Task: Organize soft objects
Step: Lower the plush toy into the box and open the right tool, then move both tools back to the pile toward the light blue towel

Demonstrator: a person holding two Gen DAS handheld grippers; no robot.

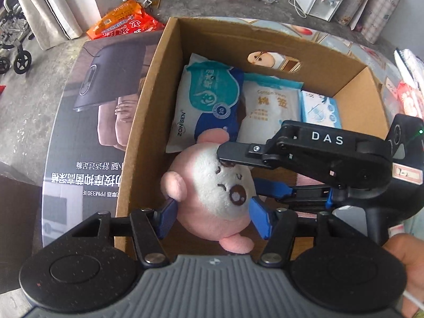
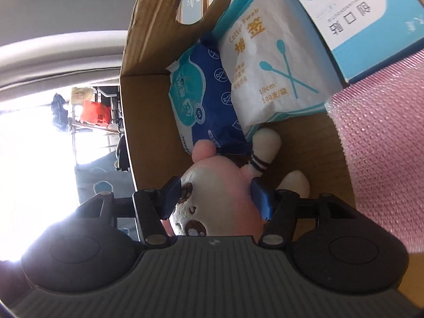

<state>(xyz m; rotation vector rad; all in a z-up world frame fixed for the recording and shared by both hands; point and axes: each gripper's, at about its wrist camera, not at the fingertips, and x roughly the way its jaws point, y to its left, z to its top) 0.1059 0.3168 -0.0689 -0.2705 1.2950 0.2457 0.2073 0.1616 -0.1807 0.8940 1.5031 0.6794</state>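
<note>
Both grippers, left gripper (image 1: 212, 217) and right gripper (image 2: 216, 198), clamp the pink plush pig (image 1: 212, 185) at lower centre, steadying it inside the cardboard box (image 1: 148, 100) beside the packets.

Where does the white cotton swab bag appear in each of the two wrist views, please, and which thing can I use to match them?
Left wrist: the cotton swab bag lies in the cardboard box, upper centre, right of the blue wipes pack.
Right wrist: cotton swab bag, upper right of centre.
Shared landmark: the pink plush toy between the fingers.
</note>
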